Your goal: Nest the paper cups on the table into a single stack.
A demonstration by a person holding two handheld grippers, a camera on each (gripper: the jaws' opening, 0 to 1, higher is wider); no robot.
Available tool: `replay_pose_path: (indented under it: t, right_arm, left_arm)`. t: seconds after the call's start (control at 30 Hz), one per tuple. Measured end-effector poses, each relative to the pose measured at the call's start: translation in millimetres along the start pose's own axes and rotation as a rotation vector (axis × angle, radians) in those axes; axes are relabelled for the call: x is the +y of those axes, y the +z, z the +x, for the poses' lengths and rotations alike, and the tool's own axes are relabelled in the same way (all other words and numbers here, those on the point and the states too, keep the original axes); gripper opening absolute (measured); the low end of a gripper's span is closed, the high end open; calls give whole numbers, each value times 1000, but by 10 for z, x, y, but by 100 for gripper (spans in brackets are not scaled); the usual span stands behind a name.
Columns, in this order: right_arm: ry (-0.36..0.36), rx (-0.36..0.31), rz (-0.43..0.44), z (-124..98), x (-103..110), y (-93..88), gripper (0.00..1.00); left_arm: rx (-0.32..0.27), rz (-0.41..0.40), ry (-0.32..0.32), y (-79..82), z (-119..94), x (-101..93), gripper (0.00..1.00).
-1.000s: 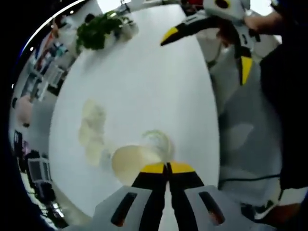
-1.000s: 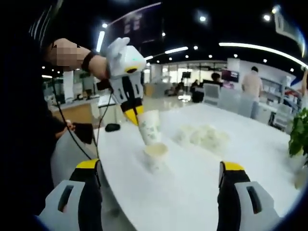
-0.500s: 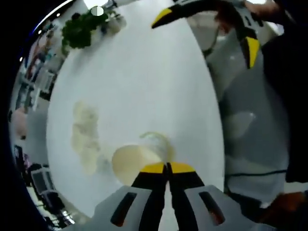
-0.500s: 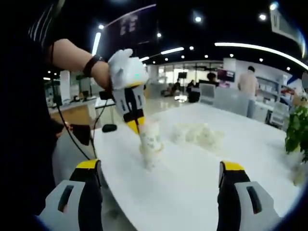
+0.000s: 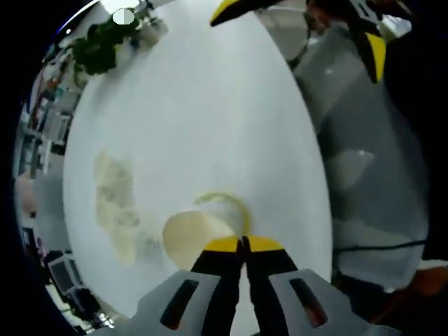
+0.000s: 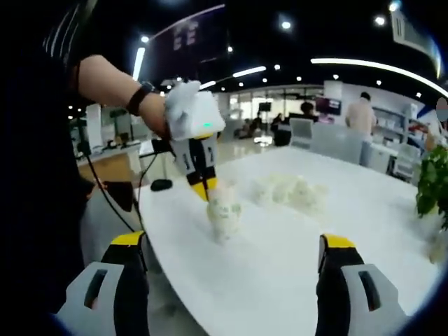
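In the left gripper view my left gripper (image 5: 243, 241) is shut on the rim of a white paper cup (image 5: 192, 234). That cup sits inside a second cup whose greenish rim (image 5: 225, 205) shows just beyond it. In the right gripper view the left gripper (image 6: 205, 187) points down onto the nested cups (image 6: 224, 217), which stand on the white table (image 6: 294, 252). My right gripper (image 6: 231, 280) is open with nothing between its jaws, well short of the cups. Its yellow-tipped jaws (image 5: 238, 7) show at the top of the left gripper view.
A pale heap of blurred cup-like things (image 6: 290, 190) lies on the table beyond the stack, also seen as a pale heap (image 5: 112, 199). A potted plant (image 5: 105, 42) stands at the far end, and the plant (image 6: 434, 189) shows at the right. The table edge (image 5: 325, 210) is close.
The left gripper has lowered its cup into the cup standing on the table; the two now read as one short stack. The right gripper has stayed open.
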State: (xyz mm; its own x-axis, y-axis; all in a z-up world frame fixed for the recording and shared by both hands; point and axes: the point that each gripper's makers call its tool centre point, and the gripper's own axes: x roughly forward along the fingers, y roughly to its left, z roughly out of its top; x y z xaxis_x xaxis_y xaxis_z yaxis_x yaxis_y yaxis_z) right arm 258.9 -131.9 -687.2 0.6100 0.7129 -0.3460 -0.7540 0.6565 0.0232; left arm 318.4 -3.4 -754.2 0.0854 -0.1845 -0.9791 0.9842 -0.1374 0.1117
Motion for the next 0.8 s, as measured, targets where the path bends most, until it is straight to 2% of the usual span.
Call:
replay_pose_path:
  t: [0.37, 0.63, 0.8]
  right_arm:
    - [-6, 2, 5, -34, -4, -20, 100]
    - [-13, 2, 38, -56, -27, -68, 100]
    - [-10, 7, 34, -47, -19, -72, 100]
  left_arm:
    - [-5, 8, -23, 6, 107, -14, 1]
    - [-34, 45, -33, 87, 160, -25, 1]
    - [-48, 40, -34, 113, 187, -33, 5]
